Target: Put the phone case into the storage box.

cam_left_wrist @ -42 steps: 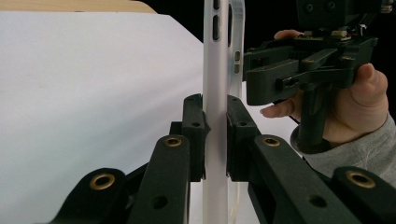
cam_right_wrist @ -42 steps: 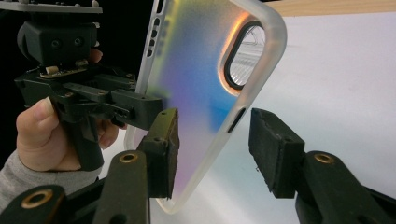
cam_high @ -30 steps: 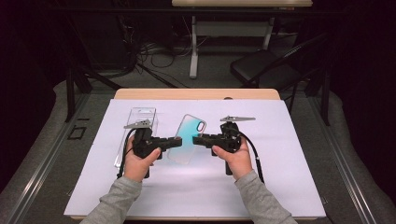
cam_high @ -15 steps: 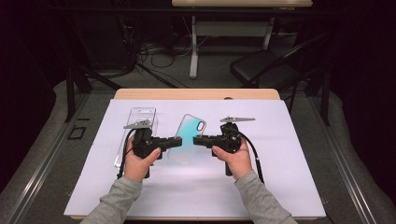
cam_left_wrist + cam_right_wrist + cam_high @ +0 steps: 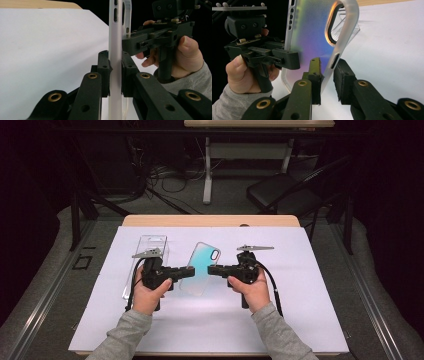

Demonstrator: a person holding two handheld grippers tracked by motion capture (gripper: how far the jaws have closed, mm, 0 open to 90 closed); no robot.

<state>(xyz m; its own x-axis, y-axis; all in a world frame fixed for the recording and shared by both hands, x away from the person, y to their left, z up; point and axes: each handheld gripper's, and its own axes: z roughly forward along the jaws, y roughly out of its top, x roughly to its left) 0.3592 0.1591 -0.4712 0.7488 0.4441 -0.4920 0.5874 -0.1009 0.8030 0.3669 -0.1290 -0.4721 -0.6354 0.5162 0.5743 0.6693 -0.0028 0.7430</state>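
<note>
Phone case (image 5: 200,268) held up off the white sheet (image 5: 310,310), between the two grippers, near the middle of the tabletop (image 5: 210,220); seen from above, teal-tinted and translucent, camera cut-out at the far end, lying slantwise with that end farther away.

Left gripper (image 5: 190,272) clamped on the case's left edge; in the left gripper view (image 5: 115,75), both pads pressed flat against the thin white rim, case standing edge-on between them; button slots visible higher up the rim.

Right gripper (image 5: 212,269) at the case's right edge; jaws just been closing, with the case's rim between them; in the right gripper view (image 5: 327,81), left pad against the frosted side of the case, right pad standing a little off the rim, a sliver of gap showing; so narrow, around the edge, not pressing from both sides.

Both grippers level, pointing at each other across the case; a hand (image 5: 149,292) wrapped round the left handle, another hand (image 5: 252,290) round the right; grey sleeves coming in from the near edge.

Clear plastic box (image 5: 150,251) lying on the sheet just behind the left gripper, apart from the case; in the right gripper view, seen through and beyond the camera cut-out (image 5: 337,22).

Black chair (image 5: 285,195) and cables on the floor beyond the tabletop.
</note>
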